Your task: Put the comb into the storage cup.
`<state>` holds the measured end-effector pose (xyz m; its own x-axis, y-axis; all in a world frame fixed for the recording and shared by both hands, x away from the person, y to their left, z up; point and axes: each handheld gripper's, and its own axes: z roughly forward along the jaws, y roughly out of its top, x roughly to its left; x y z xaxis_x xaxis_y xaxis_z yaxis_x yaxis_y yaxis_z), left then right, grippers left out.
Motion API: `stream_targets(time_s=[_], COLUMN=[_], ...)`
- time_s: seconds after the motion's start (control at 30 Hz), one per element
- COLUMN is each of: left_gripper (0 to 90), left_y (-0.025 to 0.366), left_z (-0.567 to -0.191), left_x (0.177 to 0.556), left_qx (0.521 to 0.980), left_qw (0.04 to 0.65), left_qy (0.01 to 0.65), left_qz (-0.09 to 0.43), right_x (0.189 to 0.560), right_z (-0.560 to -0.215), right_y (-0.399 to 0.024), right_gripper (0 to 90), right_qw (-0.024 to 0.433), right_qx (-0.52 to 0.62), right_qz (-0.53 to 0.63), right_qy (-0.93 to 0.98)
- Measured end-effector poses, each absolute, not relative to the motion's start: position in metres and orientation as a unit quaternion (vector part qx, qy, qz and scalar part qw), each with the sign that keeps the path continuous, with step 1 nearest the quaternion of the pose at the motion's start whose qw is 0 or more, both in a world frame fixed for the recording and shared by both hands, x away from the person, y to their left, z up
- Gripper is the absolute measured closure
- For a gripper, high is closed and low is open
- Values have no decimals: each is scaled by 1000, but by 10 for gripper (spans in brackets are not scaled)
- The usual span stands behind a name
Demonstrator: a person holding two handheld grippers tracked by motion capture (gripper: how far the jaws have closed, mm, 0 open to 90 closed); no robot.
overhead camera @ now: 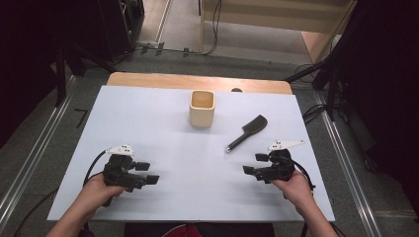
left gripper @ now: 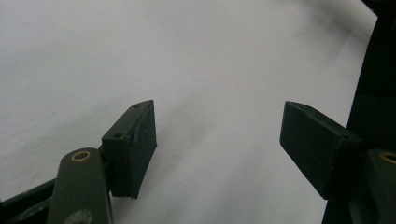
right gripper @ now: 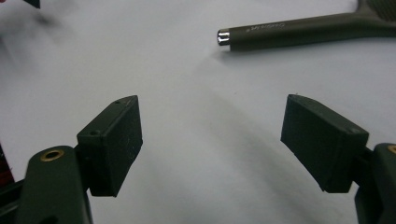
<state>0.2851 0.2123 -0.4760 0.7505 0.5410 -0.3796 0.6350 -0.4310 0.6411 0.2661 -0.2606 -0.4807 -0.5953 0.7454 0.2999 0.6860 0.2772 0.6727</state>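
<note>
grippers rest low over the near half of the white table (overhead camera: 163, 123), one in each hand, well apart from each other. left gripper (overhead camera: 146, 173) sits at the near left, jaws pointing toward the table's middle; in the left gripper view (left gripper: 217, 135) its jaws stand wide apart with bare white surface between them, holding nothing. right gripper (overhead camera: 255, 164) sits at the near right, jaws pointing inward; in the right gripper view (right gripper: 212, 140) its jaws are likewise spread wide and hold nothing. black spatula (overhead camera: 248, 131) lies flat on the table just beyond the right gripper, blade toward the far right, handle running back toward the near centre. in the right gripper view the spatula (right gripper: 303, 30) lies across the top, its metal-capped handle end ahead of the jaws and apart from them. beige square cup (overhead camera: 202, 108) stands upright at the far centre of the table, left of the spatula and apart from it, open mouth up.
</note>
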Motion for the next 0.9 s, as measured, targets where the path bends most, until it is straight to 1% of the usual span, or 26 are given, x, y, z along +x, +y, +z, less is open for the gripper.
stream_targets(time_s=[0.3, 0.57, 0.7, 0.9], left_gripper=[282, 282, 282, 282], left_y=[211, 211, 212, 212], left_z=[-477, -477, -477, -477], left_x=[284, 286, 286, 286], left_qx=[851, 850, 851, 851], left_qw=[391, 393, 392, 392], left_qy=[347, 346, 347, 346], left_qz=[-51, -52, -50, -48], right_x=[276, 286, 293, 302], right_z=[-469, -455, -448, -443], right_y=[-257, -250, -248, -243], right_gripper=[186, 182, 182, 186], right_qw=[45, 49, 59, 57], right_qx=[458, 456, 459, 455], right_qz=[408, 408, 406, 404], right_qy=[789, 789, 788, 791])
